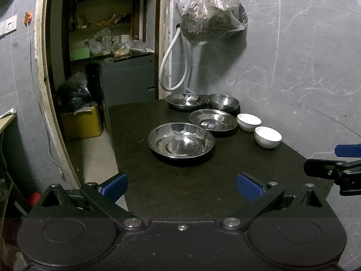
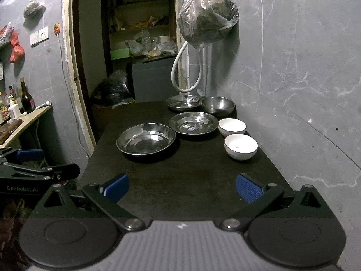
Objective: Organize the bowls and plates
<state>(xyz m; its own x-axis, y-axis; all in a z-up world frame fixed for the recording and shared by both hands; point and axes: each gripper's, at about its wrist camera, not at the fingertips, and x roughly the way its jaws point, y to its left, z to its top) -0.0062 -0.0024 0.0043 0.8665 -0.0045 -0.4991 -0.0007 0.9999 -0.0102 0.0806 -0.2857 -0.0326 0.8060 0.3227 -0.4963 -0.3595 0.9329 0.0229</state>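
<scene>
My left hand-held gripper (image 1: 181, 186) hangs over the near end of the dark worktop (image 1: 180, 192) with its blue pads spread wide and nothing between them. My right hand-held gripper (image 2: 182, 187) is the same, jaws apart and empty, just beside the left one.

Ahead of me, the nearest steel plate (image 2: 146, 139) sits towards the worktop's middle. A second steel plate (image 2: 193, 123) lies just behind it to the right, and a third steel plate (image 2: 183, 102) rests at the far end beside a steel bowl (image 2: 217, 105) by the grey wall.

Two white bowls (image 2: 240, 146) stand along the wall side, one behind the other, close together. A plastic bag (image 2: 207, 15) hangs on the wall above the far end.
</scene>
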